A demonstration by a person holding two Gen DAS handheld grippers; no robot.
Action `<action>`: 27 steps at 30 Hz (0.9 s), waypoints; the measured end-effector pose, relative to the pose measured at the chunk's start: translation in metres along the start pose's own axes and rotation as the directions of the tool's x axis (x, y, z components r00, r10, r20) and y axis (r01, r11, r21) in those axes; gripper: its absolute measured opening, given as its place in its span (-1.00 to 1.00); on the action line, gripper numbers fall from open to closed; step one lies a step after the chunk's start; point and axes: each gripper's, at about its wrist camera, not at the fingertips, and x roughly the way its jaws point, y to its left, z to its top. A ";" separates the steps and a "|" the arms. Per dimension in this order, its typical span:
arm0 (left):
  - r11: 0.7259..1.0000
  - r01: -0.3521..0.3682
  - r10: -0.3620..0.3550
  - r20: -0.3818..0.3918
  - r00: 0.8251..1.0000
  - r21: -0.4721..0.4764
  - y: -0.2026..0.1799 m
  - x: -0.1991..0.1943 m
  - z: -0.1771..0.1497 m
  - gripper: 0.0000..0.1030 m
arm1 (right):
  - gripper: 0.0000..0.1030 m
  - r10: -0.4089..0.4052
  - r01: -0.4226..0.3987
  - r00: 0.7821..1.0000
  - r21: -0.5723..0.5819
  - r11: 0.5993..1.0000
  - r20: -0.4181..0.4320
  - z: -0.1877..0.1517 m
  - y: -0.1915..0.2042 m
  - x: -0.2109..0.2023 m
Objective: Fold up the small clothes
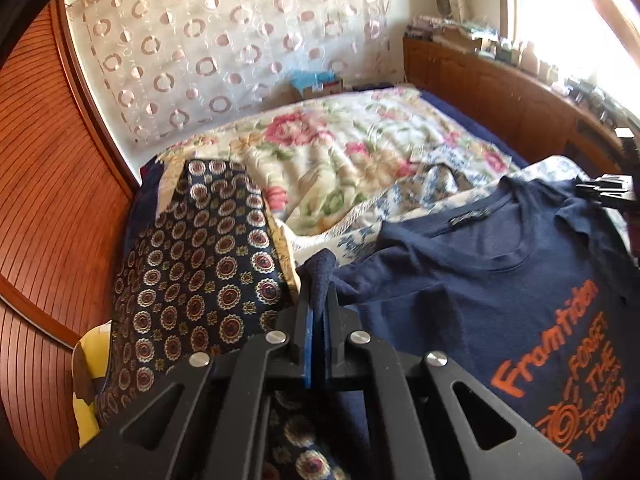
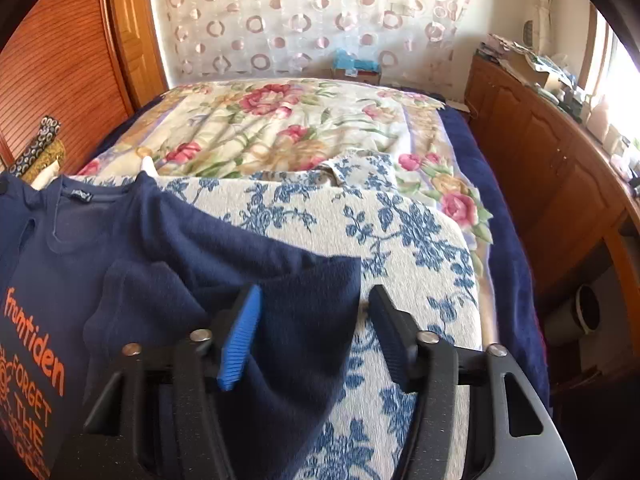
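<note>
A navy T-shirt [image 1: 500, 280] with orange lettering lies front side up on a white cloth with blue flowers [image 2: 400, 232]. My left gripper [image 1: 319, 280] is shut on a bunched sleeve [image 1: 322, 268] at the shirt's left edge; the fabric pokes up between the blue pads. In the right wrist view the same T-shirt [image 2: 132, 240] fills the lower left. My right gripper [image 2: 316, 300] stands open over the other sleeve [image 2: 304, 320]. That sleeve lies between the fingers against the left blue pad [image 2: 240, 332], with a gap to the right finger.
Behind the cloth lies a bed with a rose-print cover [image 2: 280, 128]. A navy medallion-print fabric [image 1: 192, 272] and a yellow item [image 1: 90, 360] sit left of the shirt. A wooden cabinet [image 2: 560, 184] runs along the right, a slatted wooden door [image 1: 48, 200] along the left.
</note>
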 end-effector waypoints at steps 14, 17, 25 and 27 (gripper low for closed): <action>0.997 0.074 -0.070 0.196 0.978 -0.013 -0.022 -0.092 -0.020 -0.98 | -0.92 0.051 -0.042 0.986 -0.055 0.998 0.160 0.011 0.034 -0.069; 0.995 0.100 -0.094 0.209 0.973 -0.016 -0.027 -0.104 -0.034 -0.98 | -0.93 0.068 -0.056 0.980 -0.066 0.996 0.189 0.005 0.043 -0.085; 0.992 0.119 -0.107 0.246 0.963 -0.035 -0.036 -0.139 -0.074 -0.98 | -0.94 0.107 -0.085 0.959 -0.091 0.992 0.261 -0.027 0.067 -0.137; 0.991 0.121 -0.103 0.261 0.960 -0.053 -0.033 -0.150 -0.087 -0.98 | -0.94 0.113 -0.091 0.956 -0.093 0.991 0.270 -0.036 0.070 -0.150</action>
